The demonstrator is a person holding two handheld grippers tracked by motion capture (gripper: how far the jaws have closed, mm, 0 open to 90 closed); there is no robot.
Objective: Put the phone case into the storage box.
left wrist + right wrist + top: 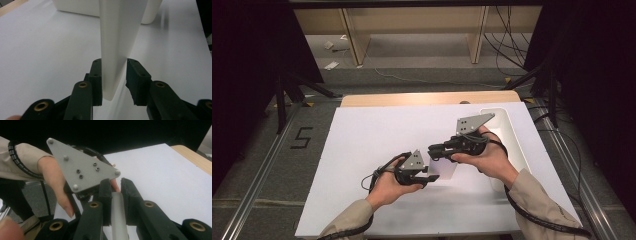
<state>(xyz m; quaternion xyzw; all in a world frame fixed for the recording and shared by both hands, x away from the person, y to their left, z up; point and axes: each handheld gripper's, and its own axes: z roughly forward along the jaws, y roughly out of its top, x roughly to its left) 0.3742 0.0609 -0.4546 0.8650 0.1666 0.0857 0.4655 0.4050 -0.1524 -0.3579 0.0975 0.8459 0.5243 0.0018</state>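
Note:
A white plastic piece (448,169) is held just above the white table top (377,135), between both grippers. My left gripper (434,177) grips its lower end from the left; in the left gripper view both jaws of this gripper (113,67) press on the piece (117,30), which rises tall and narrow. My right gripper (434,150) comes from the right and is shut on the upper edge. In the right gripper view the white edge (117,205) runs between that gripper's closed jaws (116,186). What kind of object the piece is cannot be told.
A long white tray (512,135) lies along the table's right side, and it is also the white tray (75,7) at the top of the left gripper view. A wooden board (427,98) lies along the table's far edge. Black stands and cables surround the table.

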